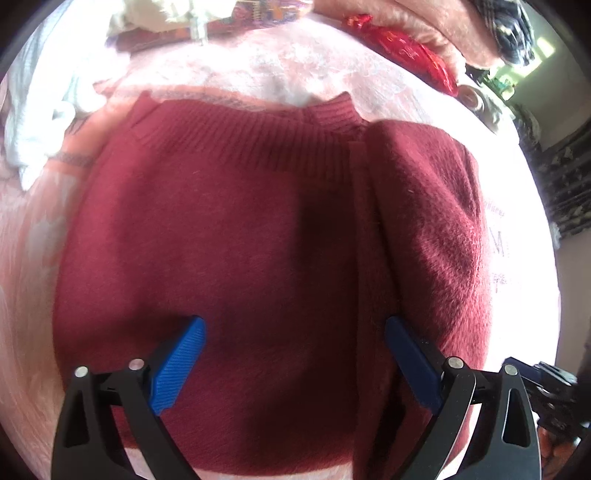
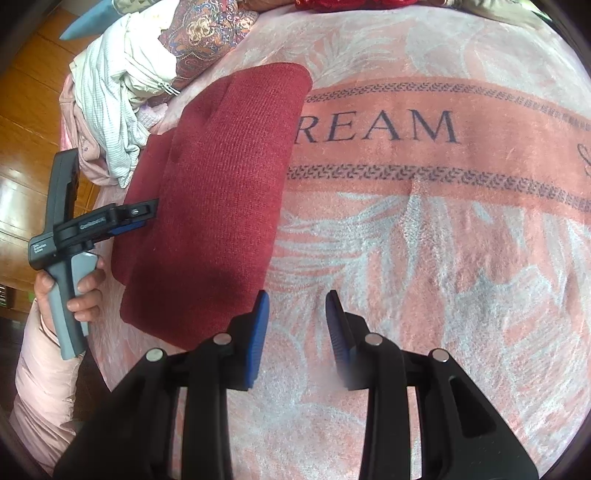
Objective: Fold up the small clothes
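A dark red knitted sweater (image 1: 236, 240) lies on a pink patterned blanket (image 1: 280, 62), with its right part folded over (image 1: 436, 206) the body and its ribbed edge at the far side. My left gripper (image 1: 293, 325) is open, wide apart, just above the sweater's near part. In the right wrist view the sweater (image 2: 221, 192) is a long folded shape at the left, and the left gripper (image 2: 142, 214) sits at its left edge. My right gripper (image 2: 297, 302) is open and empty over the blanket (image 2: 424, 258), just right of the sweater's near corner.
A heap of white and pink clothes (image 2: 122, 85) and a paisley cloth (image 2: 207, 33) lie at the far left of the bed. A red fabric item (image 1: 410, 48) lies at the far right. Wooden floor (image 2: 26, 110) shows beyond the bed's left edge.
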